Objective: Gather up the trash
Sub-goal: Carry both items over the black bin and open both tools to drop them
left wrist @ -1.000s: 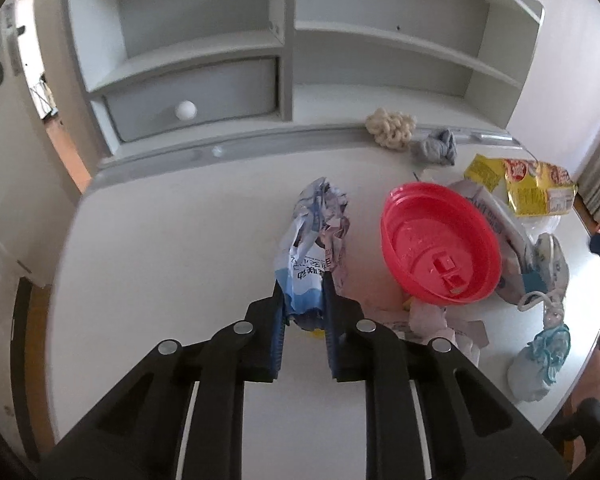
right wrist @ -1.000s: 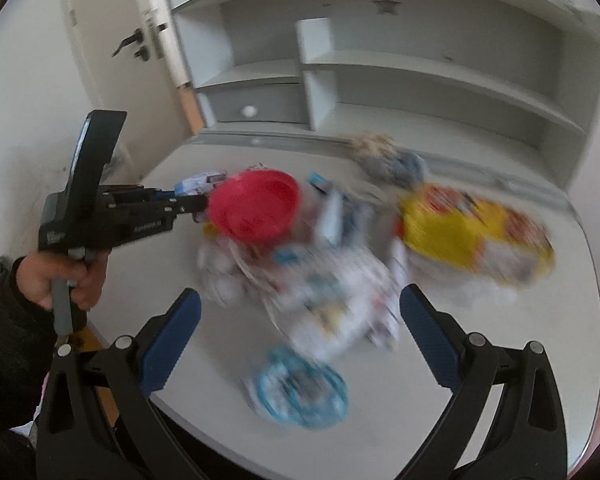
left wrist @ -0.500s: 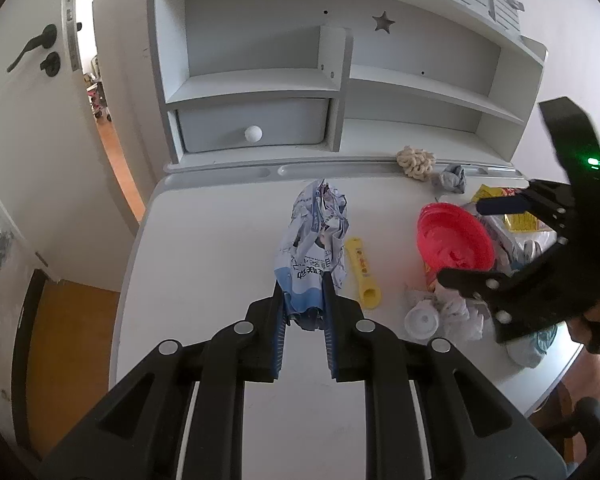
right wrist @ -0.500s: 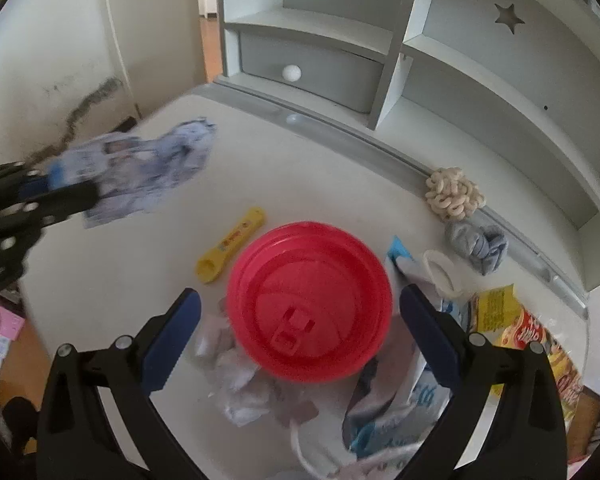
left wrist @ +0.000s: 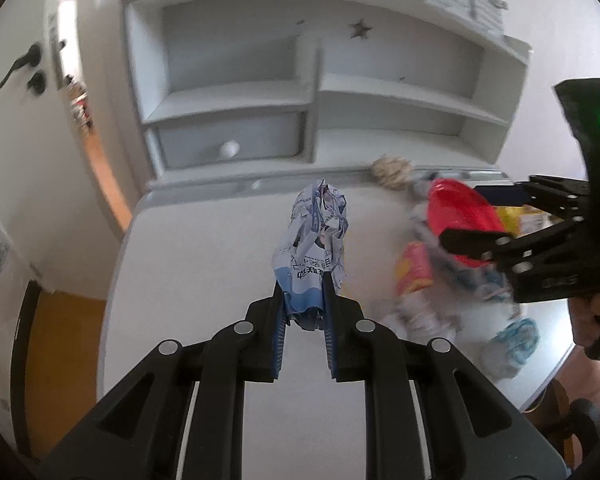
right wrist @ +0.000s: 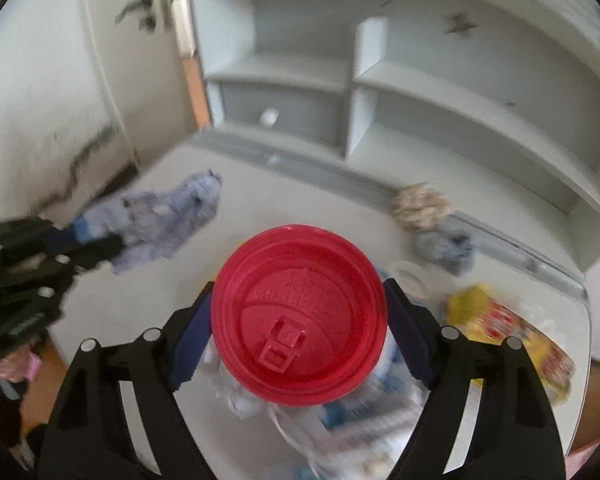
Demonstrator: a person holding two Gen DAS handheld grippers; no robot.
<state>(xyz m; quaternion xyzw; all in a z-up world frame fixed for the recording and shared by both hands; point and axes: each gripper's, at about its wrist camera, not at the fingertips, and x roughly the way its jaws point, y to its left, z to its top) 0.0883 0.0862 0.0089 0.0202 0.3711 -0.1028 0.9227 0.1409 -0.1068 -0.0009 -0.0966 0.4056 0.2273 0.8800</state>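
We see a crumpled wrapper [left wrist: 314, 240] of thin printed film, creased and faintly shiny, and a red cup lid [right wrist: 300, 322] of smooth moulded plastic with a dull gloss. The desk [left wrist: 204, 248] looks like smooth, matt white laminate. Beside a knotted rope ball [right wrist: 420, 204] of rough pale cord lies a glossy yellow snack bag [right wrist: 512, 328].

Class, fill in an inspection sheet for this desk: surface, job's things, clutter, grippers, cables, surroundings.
Surface: white desk, bare on its door side, littered on the other.
Job's things: crumpled printed wrapper; red plastic lid; yellow snack bag; blurred wrappers under the lid.
Clutter: beige knotted ball and grey cloth wad by the shelf.
Grippers: left gripper shut on the wrapper, held off the desk; right gripper closing around the lid.
Cables: nothing seen.
Surroundings: grey shelf unit with a drawer; door.
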